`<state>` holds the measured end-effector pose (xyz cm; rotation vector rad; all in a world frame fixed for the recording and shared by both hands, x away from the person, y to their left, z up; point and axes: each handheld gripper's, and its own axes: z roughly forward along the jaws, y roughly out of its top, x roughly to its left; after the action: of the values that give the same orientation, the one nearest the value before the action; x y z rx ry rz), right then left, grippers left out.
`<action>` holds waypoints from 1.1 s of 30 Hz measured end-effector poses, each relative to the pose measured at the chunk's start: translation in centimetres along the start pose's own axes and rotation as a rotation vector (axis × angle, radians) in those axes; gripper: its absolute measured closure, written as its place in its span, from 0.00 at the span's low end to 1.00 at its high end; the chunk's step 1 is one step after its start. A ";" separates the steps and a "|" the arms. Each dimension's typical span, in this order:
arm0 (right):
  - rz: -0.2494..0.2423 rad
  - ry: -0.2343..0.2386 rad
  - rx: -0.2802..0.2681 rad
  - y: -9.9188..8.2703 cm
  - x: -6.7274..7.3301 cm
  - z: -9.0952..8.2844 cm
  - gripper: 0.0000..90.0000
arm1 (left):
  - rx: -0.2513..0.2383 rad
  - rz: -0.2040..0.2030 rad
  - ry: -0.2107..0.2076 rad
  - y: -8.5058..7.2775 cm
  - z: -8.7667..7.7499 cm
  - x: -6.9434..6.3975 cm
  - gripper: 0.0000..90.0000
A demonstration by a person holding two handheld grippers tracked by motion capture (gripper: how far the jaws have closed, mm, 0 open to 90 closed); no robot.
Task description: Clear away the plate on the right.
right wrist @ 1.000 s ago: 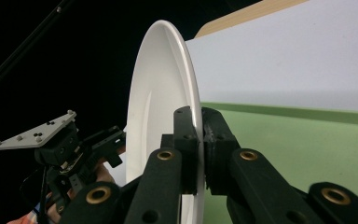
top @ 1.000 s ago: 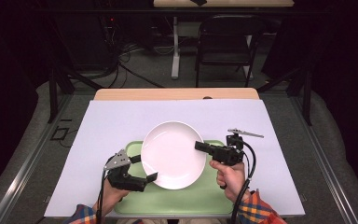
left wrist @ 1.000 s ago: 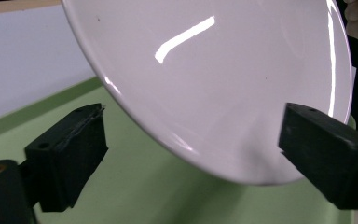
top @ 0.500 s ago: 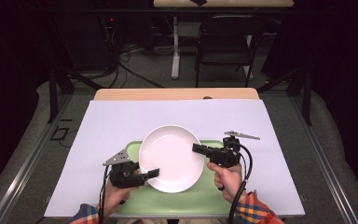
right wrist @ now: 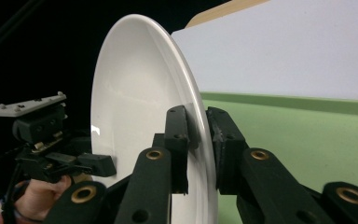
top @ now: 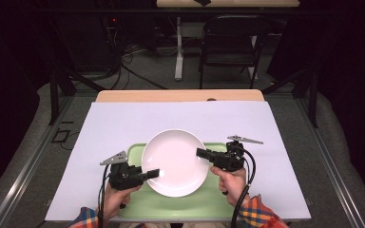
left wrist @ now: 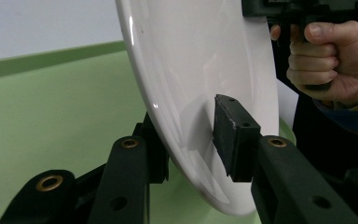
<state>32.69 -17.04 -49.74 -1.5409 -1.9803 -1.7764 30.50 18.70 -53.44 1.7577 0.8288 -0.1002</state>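
A white plate (top: 173, 161) sits over the green tray (top: 138, 202), gripped on two sides. My left gripper (top: 155, 173) has just closed on its near left rim. In the left gripper view the plate (left wrist: 196, 60) stands between the jaws of that gripper (left wrist: 191, 121), one pad on its inner face and the other behind it. My right gripper (top: 200, 153) holds the right rim. Its jaws have just eased open slightly, but in the right gripper view the pads of this gripper (right wrist: 196, 114) still pinch the plate (right wrist: 135, 93).
The tray lies at the near edge of a white sheet (top: 123, 123) that covers the table. A wooden strip (top: 180, 96) shows at the back. Beyond the table are a dark chair (top: 228, 42), a table leg and cables on the floor.
The left gripper's jaws, wide open beside the plate's rim a second ago, have closed onto it. The plate has shifted slightly toward the person. The right gripper stays on the right rim.
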 end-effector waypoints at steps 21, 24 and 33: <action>-0.093 -0.049 0.051 -0.6 0.5 0.6 0.81 | 0.020 -0.019 0.014 0.1 -0.6 0.1 0.81; -0.097 -0.052 0.057 -0.7 0.7 0.6 0.81 | 0.020 -0.028 0.016 0.2 -0.7 0.2 0.82; -0.093 -0.066 0.096 -1.4 0.5 0.7 0.80 | 0.066 -0.045 0.021 0.1 -0.6 0.3 0.82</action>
<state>31.86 -15.94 -50.63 -1.5207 -2.1668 -1.6552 30.60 19.39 -53.27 1.8045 0.8893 -0.1405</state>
